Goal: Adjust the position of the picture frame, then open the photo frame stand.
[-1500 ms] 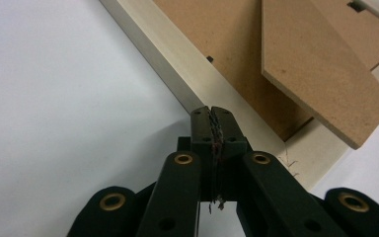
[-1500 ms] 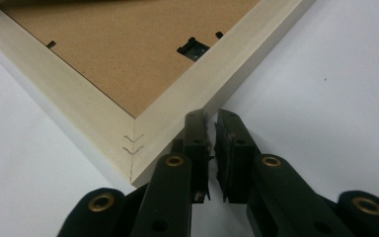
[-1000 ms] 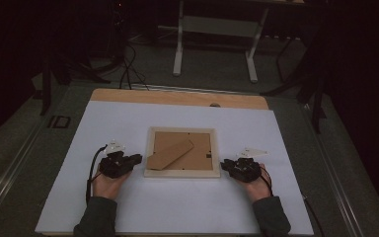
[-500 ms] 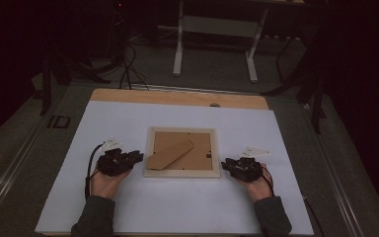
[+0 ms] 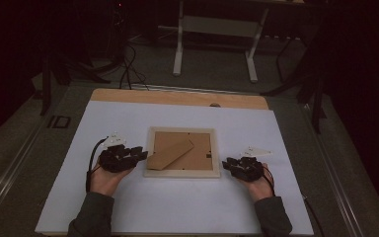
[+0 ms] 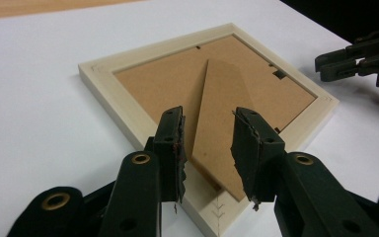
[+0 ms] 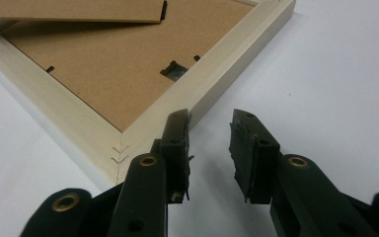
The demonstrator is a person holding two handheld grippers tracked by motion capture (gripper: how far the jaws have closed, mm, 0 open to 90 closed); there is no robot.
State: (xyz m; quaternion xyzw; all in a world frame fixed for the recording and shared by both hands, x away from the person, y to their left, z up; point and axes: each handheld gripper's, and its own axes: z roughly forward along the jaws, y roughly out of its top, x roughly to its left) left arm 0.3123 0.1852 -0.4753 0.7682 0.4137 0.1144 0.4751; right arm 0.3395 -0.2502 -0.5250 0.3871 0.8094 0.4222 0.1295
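At the middle of the white table [image 5: 177, 207] the picture frame [image 5: 182, 170] lies back-up; flanking it, the left gripper [image 5: 140, 154] and right gripper [image 5: 225, 162] gape, likely poised to lift its corners.

The picture frame [image 5: 182, 151] lies face down and flat on the white sheet [image 5: 177, 212], near the sheet's middle, its edges running square with the sheet's edges. Its border is pale cream wood, mitred at the corners — small V-shaped staples show across two of the joints. Inside the border sits a brown fibreboard backing [image 6: 163, 84], held by small dark tabs along the rim. A wedge-shaped easel stand [image 6: 222, 123] of the same brown board lies folded diagonally over the backing, apparently close against it. A small metal hanger [image 7: 172, 70] is set into the backing near one edge of the border.
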